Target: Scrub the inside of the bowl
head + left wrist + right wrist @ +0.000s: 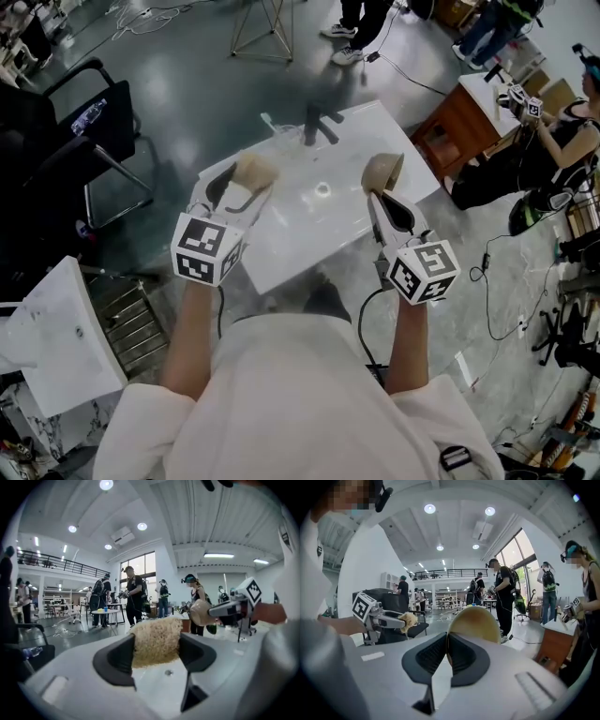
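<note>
Over the white table (309, 220) I hold both grippers up, side by side. My left gripper (246, 187) is shut on a beige fibrous scrubber (254, 169); in the left gripper view the scrubber (156, 641) fills the gap between the dark pads of the left gripper (157, 651). My right gripper (382, 192) is shut on the rim of a tan bowl (382, 172), which stands on edge above the jaws. In the right gripper view the bowl (477, 622) rises just beyond the closed right gripper (447, 651). Scrubber and bowl are apart, not touching.
A black stand (317, 122) sits at the table's far edge. A black chair (89, 141) is at the left, a wooden cabinet (459, 127) at the right, and a white panel (56, 337) at the lower left. Several people (133, 595) stand around the room.
</note>
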`<state>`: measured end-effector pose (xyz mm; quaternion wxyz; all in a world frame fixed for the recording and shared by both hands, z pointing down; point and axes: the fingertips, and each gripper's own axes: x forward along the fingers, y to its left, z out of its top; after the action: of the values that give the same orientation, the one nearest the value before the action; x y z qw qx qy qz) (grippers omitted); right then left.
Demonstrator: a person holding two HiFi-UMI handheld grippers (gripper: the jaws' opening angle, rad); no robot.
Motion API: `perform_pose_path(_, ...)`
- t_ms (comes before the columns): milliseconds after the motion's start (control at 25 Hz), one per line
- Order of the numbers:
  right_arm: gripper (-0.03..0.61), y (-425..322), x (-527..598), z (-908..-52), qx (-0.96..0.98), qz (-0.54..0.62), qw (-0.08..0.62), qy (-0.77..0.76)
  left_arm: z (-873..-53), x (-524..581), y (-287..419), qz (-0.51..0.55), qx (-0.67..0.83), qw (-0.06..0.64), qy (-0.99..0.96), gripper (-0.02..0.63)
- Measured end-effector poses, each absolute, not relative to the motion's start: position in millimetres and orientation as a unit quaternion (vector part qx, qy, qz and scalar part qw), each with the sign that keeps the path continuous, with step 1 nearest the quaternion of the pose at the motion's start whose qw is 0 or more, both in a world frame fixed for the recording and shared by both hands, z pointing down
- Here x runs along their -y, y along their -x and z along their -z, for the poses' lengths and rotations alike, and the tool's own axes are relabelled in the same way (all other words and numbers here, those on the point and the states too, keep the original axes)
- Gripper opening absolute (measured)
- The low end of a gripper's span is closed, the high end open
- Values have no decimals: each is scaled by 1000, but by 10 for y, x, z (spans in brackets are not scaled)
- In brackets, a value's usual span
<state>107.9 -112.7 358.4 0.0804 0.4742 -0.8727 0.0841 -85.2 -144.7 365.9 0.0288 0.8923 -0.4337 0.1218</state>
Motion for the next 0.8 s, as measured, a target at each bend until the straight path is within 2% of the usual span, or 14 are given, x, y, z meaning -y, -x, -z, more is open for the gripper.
perform_pose_path(360, 18, -971, 1040, -3141, 880, -25, 68, -469, -3295, 1368, 986, -105, 454, -18, -884, 273)
perform_pose_path(800, 18, -893, 1074, -3124, 876, -20, 90, -474, -3191, 1331, 962, -116, 457, -39, -881, 273)
